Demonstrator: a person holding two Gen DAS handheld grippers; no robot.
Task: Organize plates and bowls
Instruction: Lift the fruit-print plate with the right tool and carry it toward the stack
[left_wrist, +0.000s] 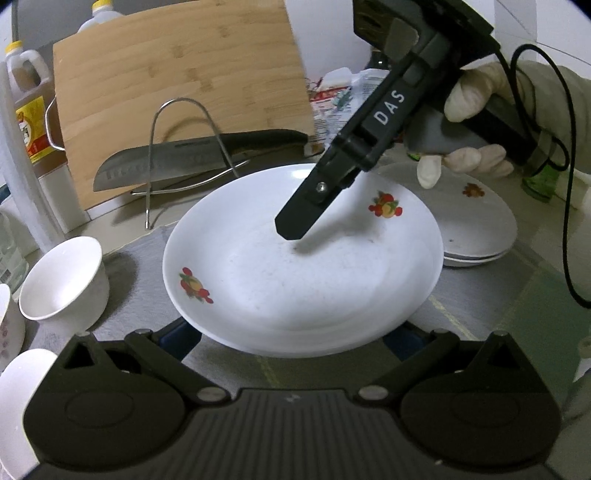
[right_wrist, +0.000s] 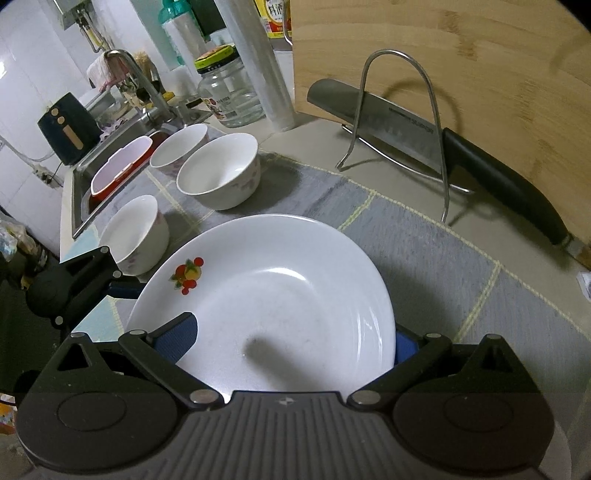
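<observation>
Right wrist view shows both hand-held grippers (right_wrist: 284, 343) gripping the fruit-print plate (right_wrist: 266, 295) mid-carry, next needing lowering onto the plate stack (left_wrist: 480, 236).

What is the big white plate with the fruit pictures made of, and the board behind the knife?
The plate looks like glazed ceramic, or possibly melamine: smooth, white, with shiny highlights. The cutting board looks like bamboo or wood: tan, matte, with strips of visible grain. The knife has a dull metal blade.

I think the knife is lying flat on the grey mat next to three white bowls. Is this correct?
Not quite. The knife is not flat on the grey mat; it sits in the wire rack against the cutting board, as the right wrist view shows. The three white bowls are there.
</observation>
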